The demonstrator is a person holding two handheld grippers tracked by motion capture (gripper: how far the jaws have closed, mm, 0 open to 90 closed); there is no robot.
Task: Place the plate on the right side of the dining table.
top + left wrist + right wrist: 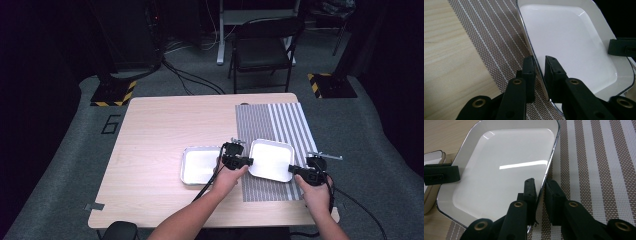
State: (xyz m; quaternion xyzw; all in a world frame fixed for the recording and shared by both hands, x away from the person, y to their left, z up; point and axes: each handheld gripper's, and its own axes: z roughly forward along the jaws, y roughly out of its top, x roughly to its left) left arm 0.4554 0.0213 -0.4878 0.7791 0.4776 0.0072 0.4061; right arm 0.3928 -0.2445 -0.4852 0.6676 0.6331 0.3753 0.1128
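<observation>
Both forearms are bare, without sleeves. The left gripper (pixel 539 66) and right gripper (pixel 539 188) are black, with flat blocky jaws, brass-coloured rivets and trailing black cables.

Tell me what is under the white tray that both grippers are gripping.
The white tray sits over the striped placemat, which shows around its edges. What lies directly beneath its middle is covered. Another tray sits beside it on bare wood.
</observation>
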